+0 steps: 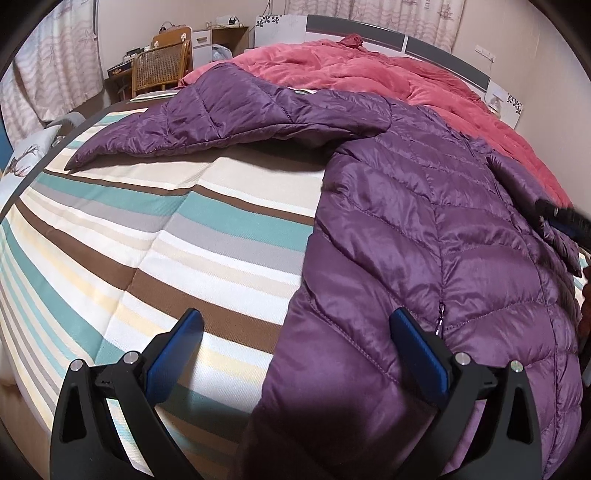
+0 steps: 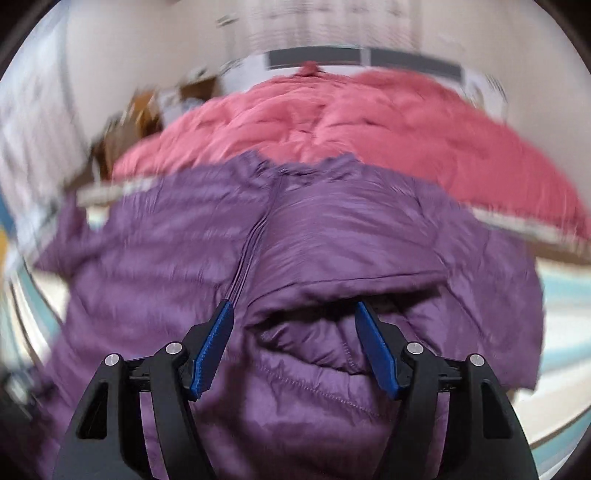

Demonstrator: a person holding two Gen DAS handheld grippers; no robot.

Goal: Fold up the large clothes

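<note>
A purple quilted down jacket [image 1: 424, 229] lies on the striped bed cover [image 1: 166, 221], one sleeve [image 1: 207, 114] stretched out to the left. My left gripper [image 1: 295, 321] is open over the jacket's left lower edge, its right finger above the fabric, holding nothing. My right gripper [image 2: 293, 314] is open above the jacket [image 2: 314, 236], with a folded sleeve or flap [image 2: 332, 295] between its fingers; that view is motion-blurred. The right gripper's tip [image 1: 561, 218] shows at the right edge of the left wrist view.
A pink-red duvet [image 1: 388, 77] is bunched behind the jacket toward the headboard [image 1: 369, 31]. A wicker chair [image 1: 162, 66] and desk stand at the back left, with curtains behind. A pillow [image 1: 26, 158] lies at the bed's left edge.
</note>
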